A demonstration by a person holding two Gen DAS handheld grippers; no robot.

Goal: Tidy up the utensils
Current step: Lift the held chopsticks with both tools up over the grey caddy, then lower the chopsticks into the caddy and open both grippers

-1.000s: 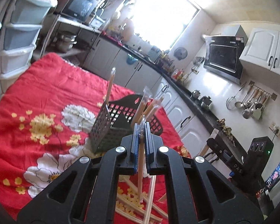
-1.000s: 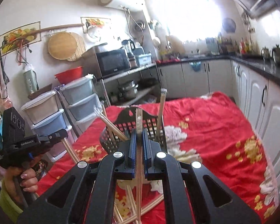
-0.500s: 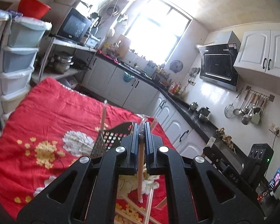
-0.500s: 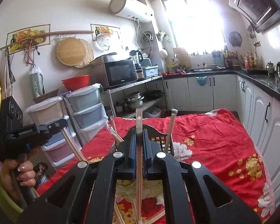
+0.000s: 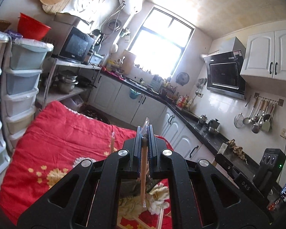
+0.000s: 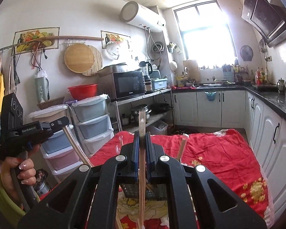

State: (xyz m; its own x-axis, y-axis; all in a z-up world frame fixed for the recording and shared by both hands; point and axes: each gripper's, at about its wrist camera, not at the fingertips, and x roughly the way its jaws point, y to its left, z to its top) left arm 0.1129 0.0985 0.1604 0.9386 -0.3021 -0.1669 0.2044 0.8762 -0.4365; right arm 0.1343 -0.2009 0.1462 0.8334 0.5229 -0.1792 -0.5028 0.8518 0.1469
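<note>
Both grippers have risen since a second ago: the black mesh basket (image 6: 143, 191) that filled the middle of each view then now sits low behind the fingers, and far more of the kitchen walls and window shows. The left gripper (image 5: 145, 133) is clamped narrow on one wrapped pair of chopsticks (image 5: 143, 173), which hangs nearly upright with its lower end above the red flowered cloth (image 5: 53, 143). The right gripper (image 6: 141, 139) is pinched just as tight on a second wrapped pair (image 6: 142, 168), whose top pokes up well past the fingertips. In the right view a hand (image 6: 19, 171) in a green sleeve holds the left tool off to the side. I would judge this the carrying step: each pair lifted clear, the basket not yet reached with them. Next, each pair wants tipping over the basket's open top and lowering in beside the sticks already standing there, before the jaws let go. The chopsticks are slim, pale wood in crinkly clear sleeves, likely slippery; more lie loose on the cloth (image 5: 160, 217). The basket is stiff perforated plastic, light enough to tip if nudged; the cloth is soft and quilted.
</note>
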